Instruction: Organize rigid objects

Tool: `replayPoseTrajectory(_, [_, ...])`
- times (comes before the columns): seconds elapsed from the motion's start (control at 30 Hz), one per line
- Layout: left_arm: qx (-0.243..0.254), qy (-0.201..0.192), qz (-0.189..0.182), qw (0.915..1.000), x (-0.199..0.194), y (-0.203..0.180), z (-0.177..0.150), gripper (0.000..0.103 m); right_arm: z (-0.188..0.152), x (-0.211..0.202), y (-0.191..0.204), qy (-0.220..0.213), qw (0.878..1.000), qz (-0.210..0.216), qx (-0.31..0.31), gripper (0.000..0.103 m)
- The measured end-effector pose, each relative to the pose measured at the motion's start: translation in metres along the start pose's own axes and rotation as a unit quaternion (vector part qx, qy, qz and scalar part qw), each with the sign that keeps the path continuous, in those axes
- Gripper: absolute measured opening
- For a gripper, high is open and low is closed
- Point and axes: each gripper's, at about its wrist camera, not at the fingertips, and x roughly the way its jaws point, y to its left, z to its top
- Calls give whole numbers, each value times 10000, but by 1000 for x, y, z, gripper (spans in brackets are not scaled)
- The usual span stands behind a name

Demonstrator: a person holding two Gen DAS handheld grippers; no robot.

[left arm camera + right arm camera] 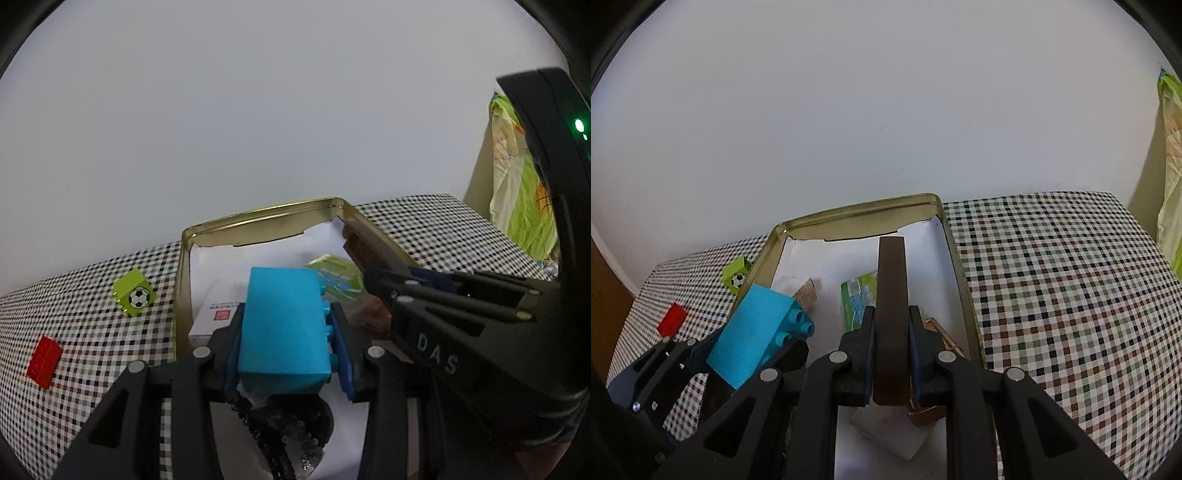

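Blue brick (282, 328) pinched by left gripper (284, 341), brown bar (892, 314) by right gripper (892, 354), both at frame centre over tin (258, 216) for stowing.

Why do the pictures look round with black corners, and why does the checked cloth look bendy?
Both views come through a fisheye lens, which leaves dark corners and curves straight lines. In the left wrist view the cloth slopes and its checks smear near the bottom edge. In the right wrist view the checks bulge and the tin rim bows. The light is soft, with a faint shine on the tin.
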Motion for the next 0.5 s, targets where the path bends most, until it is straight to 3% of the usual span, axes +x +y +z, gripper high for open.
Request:
replayPoseTrajectory(0.17, [-56,88,58,9999,1,0,-2,45,0,2,0,42,10000,88,14,18])
replayPoseTrajectory(0.3, [-261,-27,96,9996,-5,6,0,79,2,-2,-7,-11,9989,390,274,20])
replayPoseTrajectory(0.33, [-306,-86,110,9994,-7,7,0,82,3,-4,-8,-35,9984,443,339,24])
replayPoseTrajectory(0.4, [-351,-180,103,9992,-11,9,1,98,4,-9,-12,-165,9973,540,473,35])
replayPoseTrajectory(0.47, [-404,-284,174,9986,-15,10,2,101,5,-14,-11,-337,9965,511,575,52])
replayPoseTrajectory(0.5, [-428,-359,195,9982,-18,12,2,101,5,-18,-13,-437,9957,519,627,55])
